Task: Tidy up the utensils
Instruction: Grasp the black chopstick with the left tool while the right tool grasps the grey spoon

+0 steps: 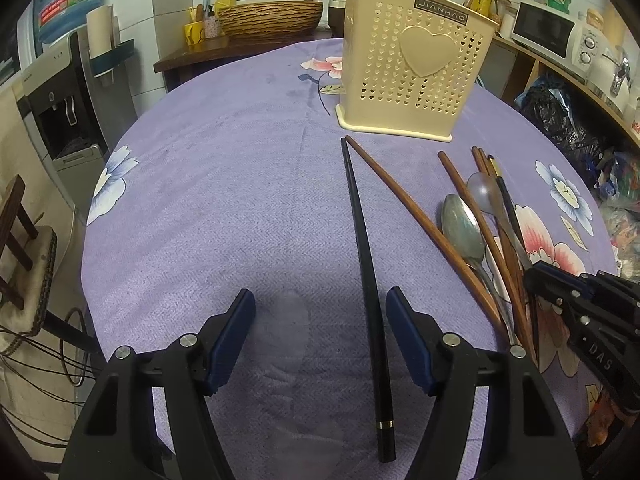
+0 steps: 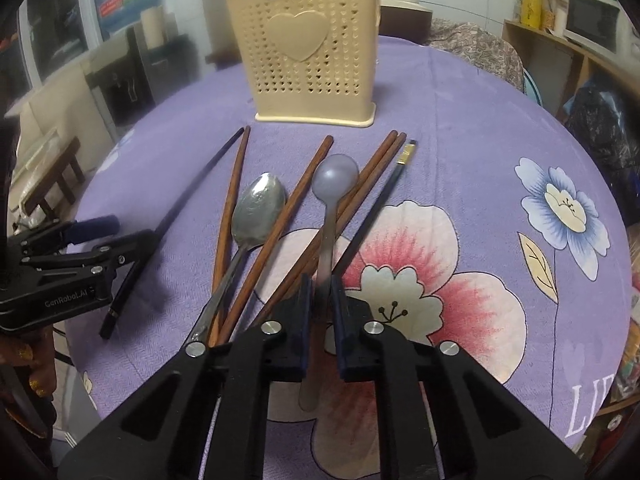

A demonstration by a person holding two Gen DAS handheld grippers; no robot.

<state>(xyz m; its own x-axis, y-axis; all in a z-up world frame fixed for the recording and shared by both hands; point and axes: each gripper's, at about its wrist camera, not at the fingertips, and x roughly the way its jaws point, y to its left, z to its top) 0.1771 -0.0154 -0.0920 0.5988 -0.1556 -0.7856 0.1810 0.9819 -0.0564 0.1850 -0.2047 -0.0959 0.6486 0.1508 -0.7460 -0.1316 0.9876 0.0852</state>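
A cream perforated utensil holder (image 1: 412,64) with a heart stands upright on the purple tablecloth; it also shows in the right wrist view (image 2: 308,48). My left gripper (image 1: 320,312) is open, its fingers on either side of a black chopstick (image 1: 366,256) lying on the cloth. My right gripper (image 2: 320,292) is shut on the handle of a grey round-bowled spoon (image 2: 334,184). Beside it lie a metal spoon (image 2: 258,208), several brown wooden chopsticks (image 2: 280,228) and a second black chopstick (image 2: 380,200). The right gripper (image 1: 532,276) shows at the right in the left wrist view.
The round table (image 1: 200,168) drops off at left, where a wooden stool (image 1: 20,240) and a water dispenser (image 1: 64,108) stand. A woven basket (image 1: 270,18) sits on a counter behind. Shelves with a microwave (image 1: 544,28) and bags are at right.
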